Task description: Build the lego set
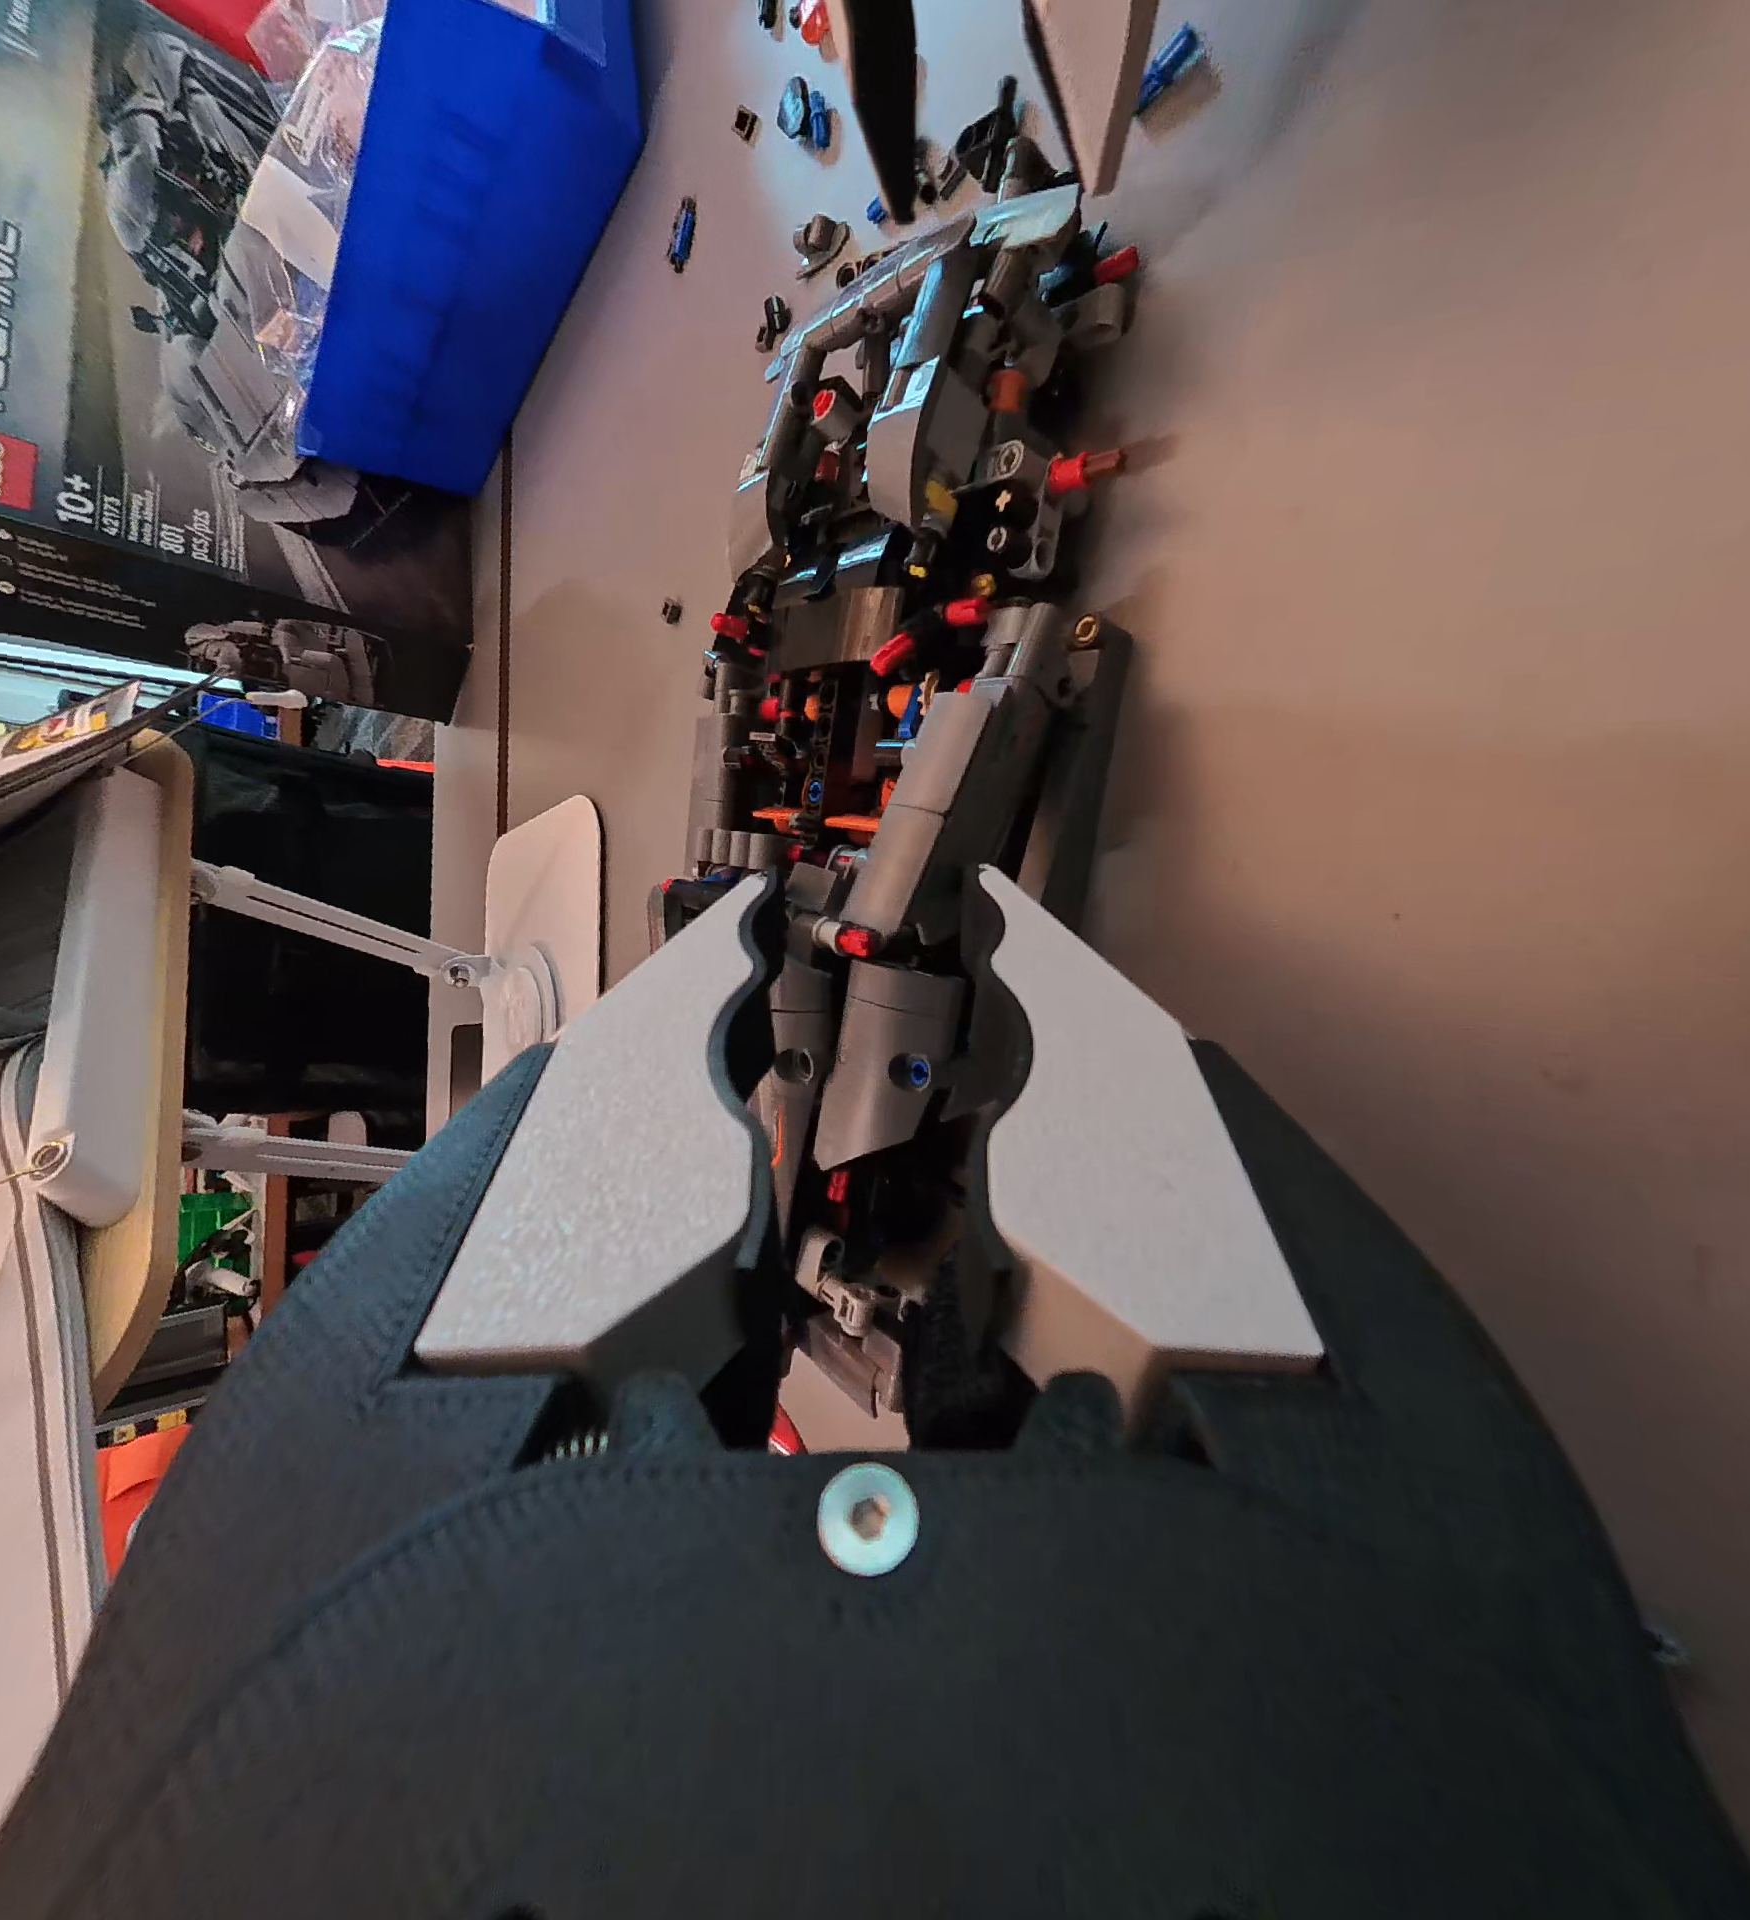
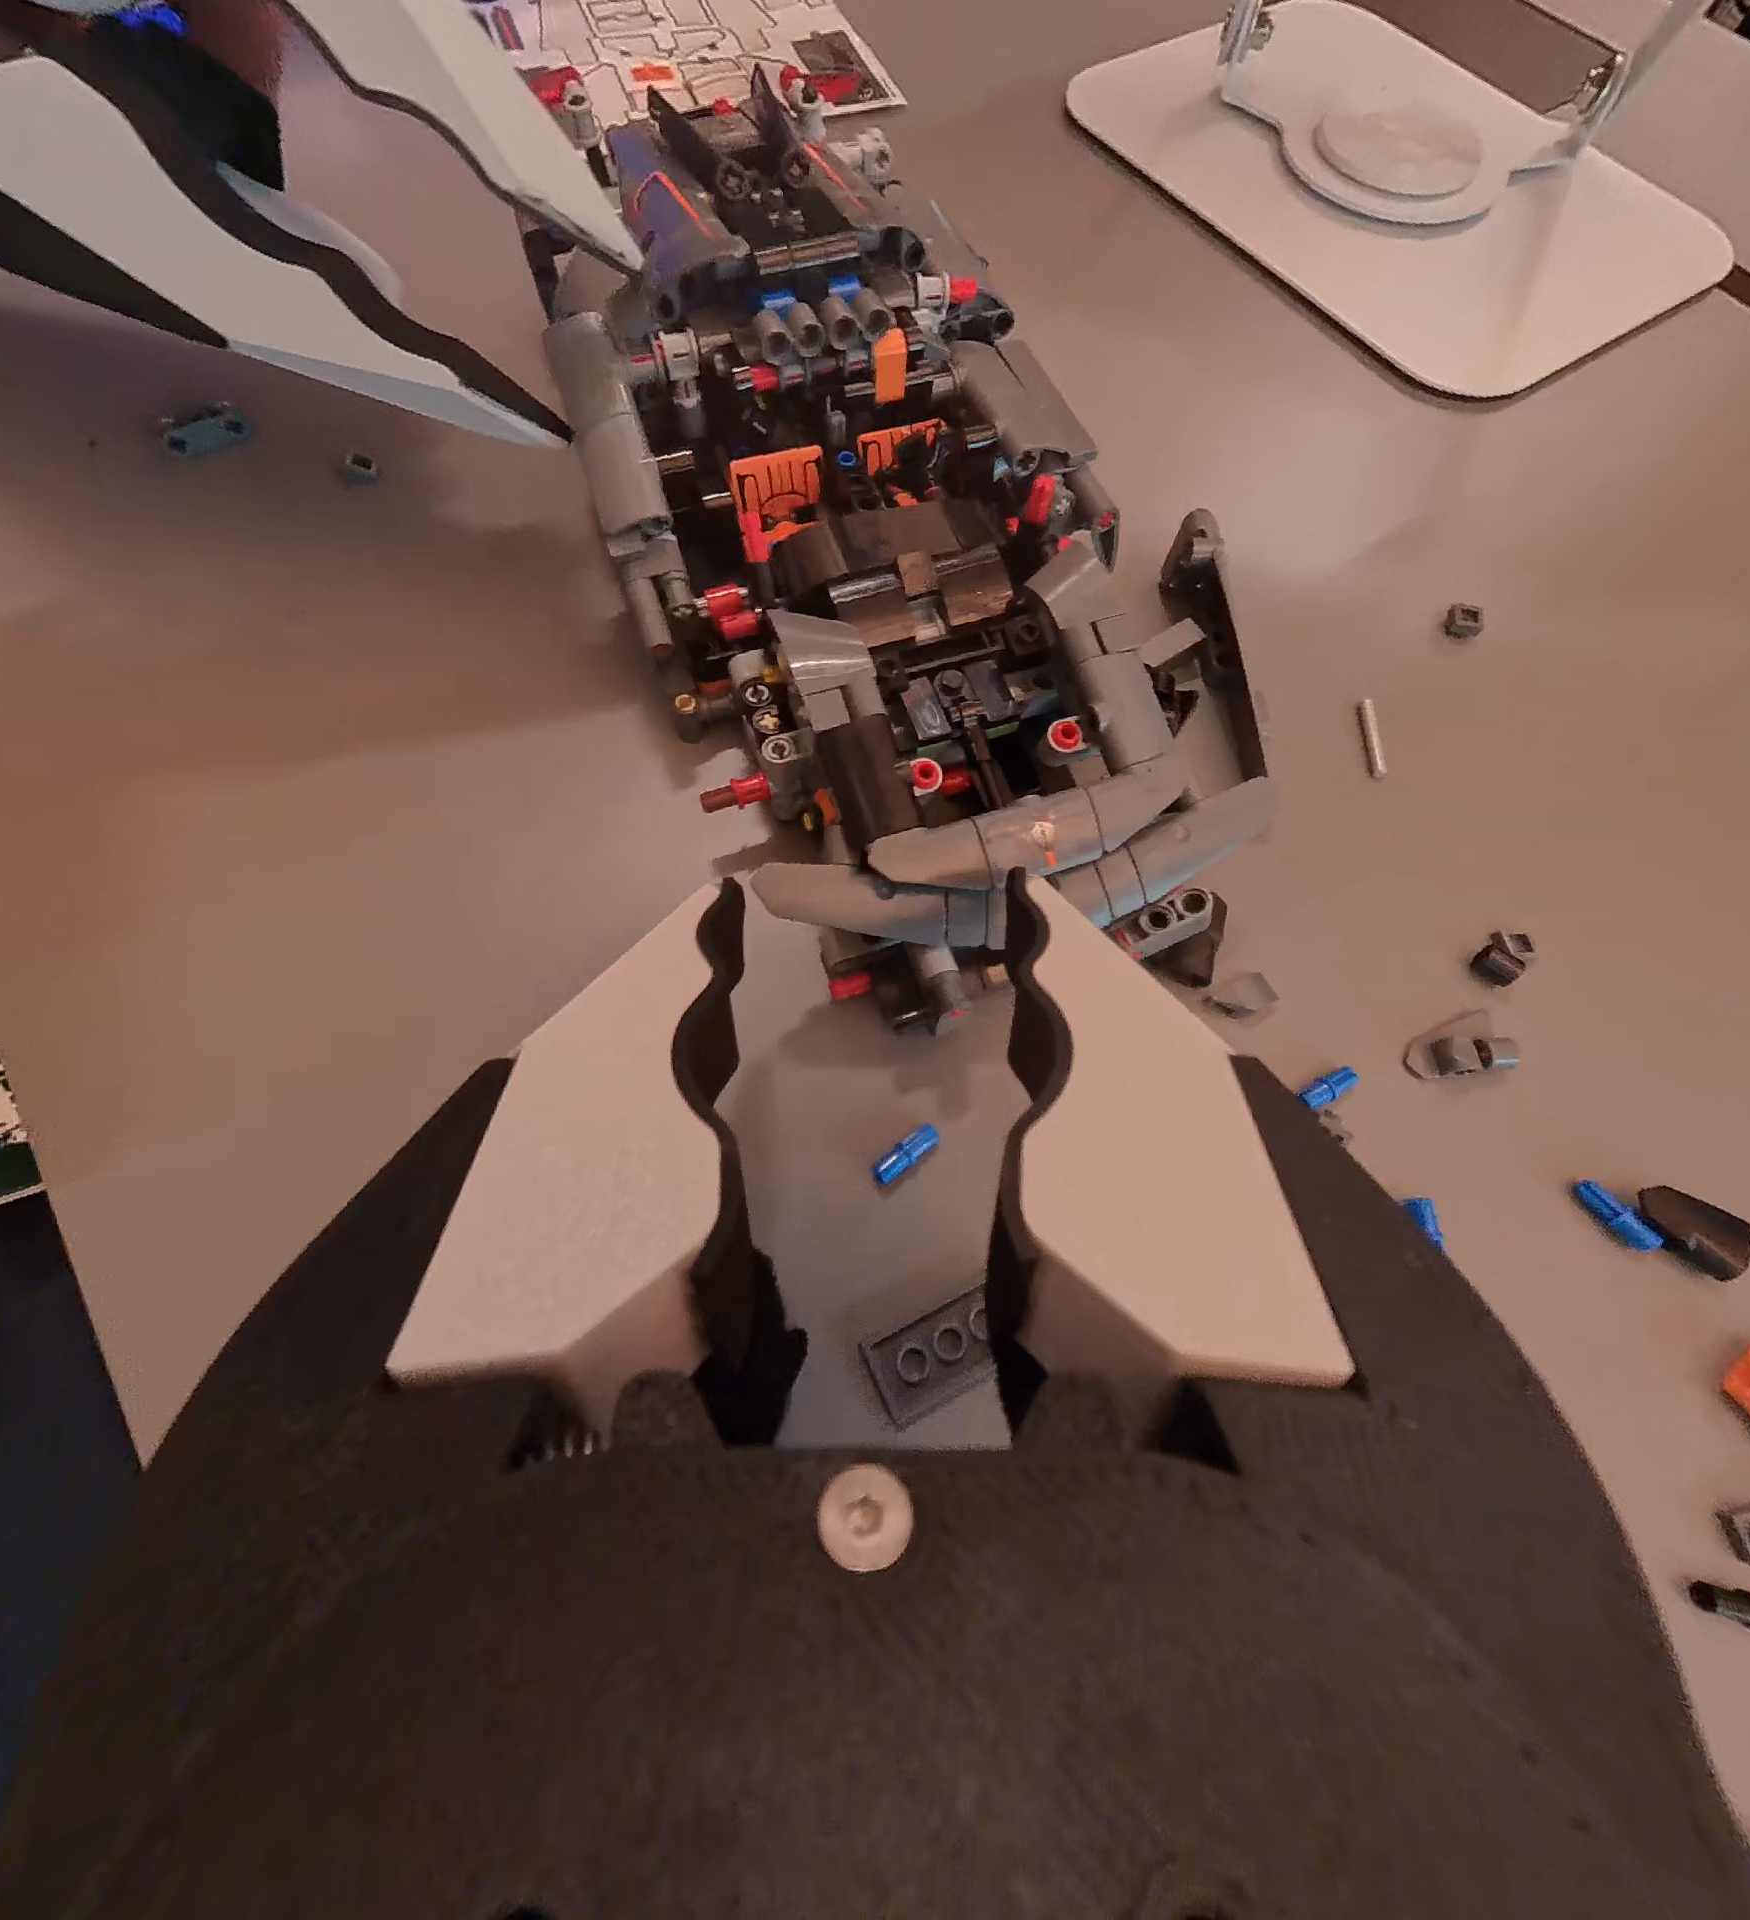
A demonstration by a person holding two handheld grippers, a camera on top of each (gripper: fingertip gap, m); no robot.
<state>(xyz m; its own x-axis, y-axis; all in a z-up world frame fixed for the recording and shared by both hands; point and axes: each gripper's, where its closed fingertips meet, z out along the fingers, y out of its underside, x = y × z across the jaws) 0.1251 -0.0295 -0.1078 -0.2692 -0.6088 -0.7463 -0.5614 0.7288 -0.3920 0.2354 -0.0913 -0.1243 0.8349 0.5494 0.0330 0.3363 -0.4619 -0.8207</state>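
grey car model (image 2: 881,582), orange seats (image 2: 777,483), blue pins (image 2: 904,1155)

A white stand base (image 2: 1411,208) rests on the grey table (image 2: 331,675); blue bin (image 1: 466,239) nearby.

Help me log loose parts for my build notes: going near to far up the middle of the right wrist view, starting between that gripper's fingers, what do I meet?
dark grey plate → blue pin → lego car → instruction sheet
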